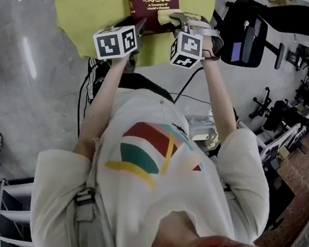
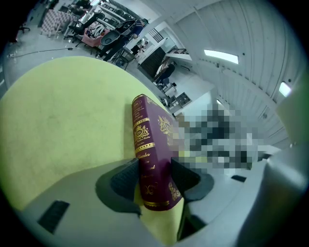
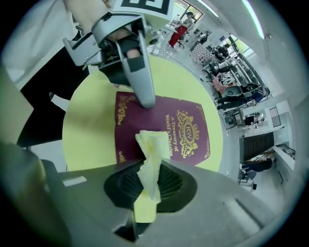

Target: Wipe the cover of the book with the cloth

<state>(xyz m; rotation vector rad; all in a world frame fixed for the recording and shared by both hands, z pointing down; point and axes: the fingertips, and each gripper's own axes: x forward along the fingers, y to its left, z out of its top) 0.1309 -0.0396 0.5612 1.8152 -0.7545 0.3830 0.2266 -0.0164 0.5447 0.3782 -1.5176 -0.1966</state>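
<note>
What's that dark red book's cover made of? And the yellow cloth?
Book: probably leather or imitation leather, maroon with a soft sheen and stamped gold lettering. Cloth: pale yellow, thin and soft, likely woven fabric or a wipe; it crumples into limp folds.

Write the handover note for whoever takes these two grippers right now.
Left gripper: shut on the book at its spine end, steadying it.
Right gripper: shut on the cloth, whose free end sticks out over the near edge of the cover.
Book: front cover up, on the yellow table, near the person's side.
Done: book secured, cloth in hand and brought to the cover.
Left: sweep the cloth across the whole cover. The pictures do not show whether any of it has been wiped yet, so treat it all as unwiped.
</note>
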